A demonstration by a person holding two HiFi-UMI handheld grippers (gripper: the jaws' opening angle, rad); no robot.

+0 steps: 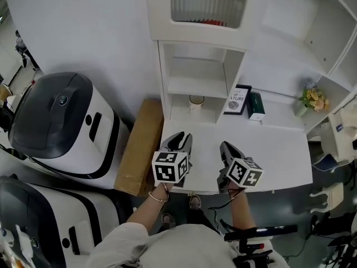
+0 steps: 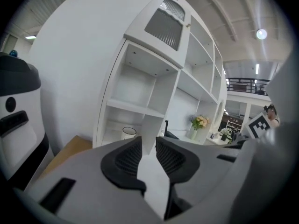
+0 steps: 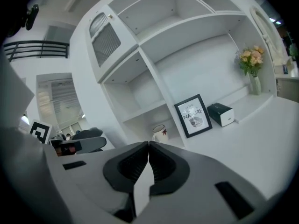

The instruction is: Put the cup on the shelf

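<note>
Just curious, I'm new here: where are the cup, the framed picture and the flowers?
cup (image 3: 159,134), right gripper view, its side.
framed picture (image 3: 194,115), right gripper view, its middle.
flowers (image 1: 313,98), head view, the blossoms.

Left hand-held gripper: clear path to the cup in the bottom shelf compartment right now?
Probably yes. The cup stands alone in the open-fronted lowest compartment of the shelf unit; only bare desk lies between it and the left hand-held gripper, whose jaws are apart and empty.
</note>
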